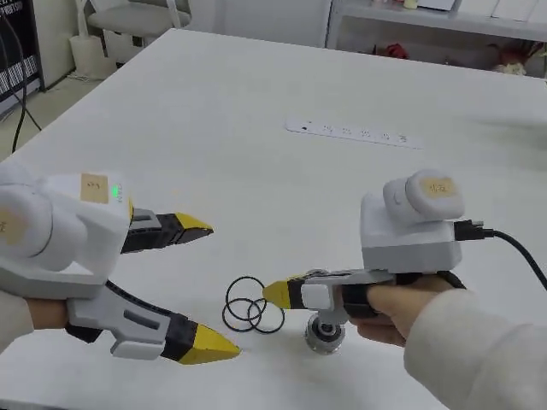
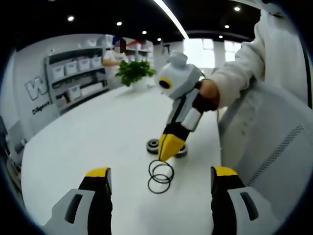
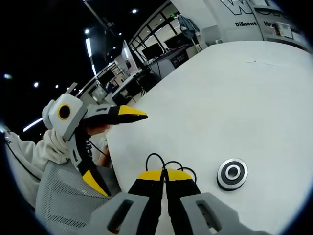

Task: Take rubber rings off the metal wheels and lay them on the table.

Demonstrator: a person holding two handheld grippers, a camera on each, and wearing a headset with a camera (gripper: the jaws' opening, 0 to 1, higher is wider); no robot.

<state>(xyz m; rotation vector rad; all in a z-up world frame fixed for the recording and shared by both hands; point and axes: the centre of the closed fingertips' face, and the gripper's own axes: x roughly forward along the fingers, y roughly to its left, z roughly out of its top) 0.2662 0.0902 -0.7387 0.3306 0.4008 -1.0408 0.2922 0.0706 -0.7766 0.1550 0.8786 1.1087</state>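
Presently, thin black rubber rings (image 1: pixel 253 309) lie overlapped and flat on the matt white table (image 1: pixel 256 128), just beside a bright metal wheel (image 1: pixel 325 335) partly hidden under the right gripper (image 1: pixel 278 293). Its yellow-tipped jaws are pressed together at the rings; whether one is pinched cannot be told. Left gripper (image 1: pixel 203 286) gapes wide, holding nothing. Gripper labels are illegible. Wall lettering (image 3: pixel 249 23), cut off, reads "Diligent" in part.

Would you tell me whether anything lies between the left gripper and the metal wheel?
Yes: the shut right gripper tip and the loose rubber rings on the table lie between the open left gripper and the metal wheel.
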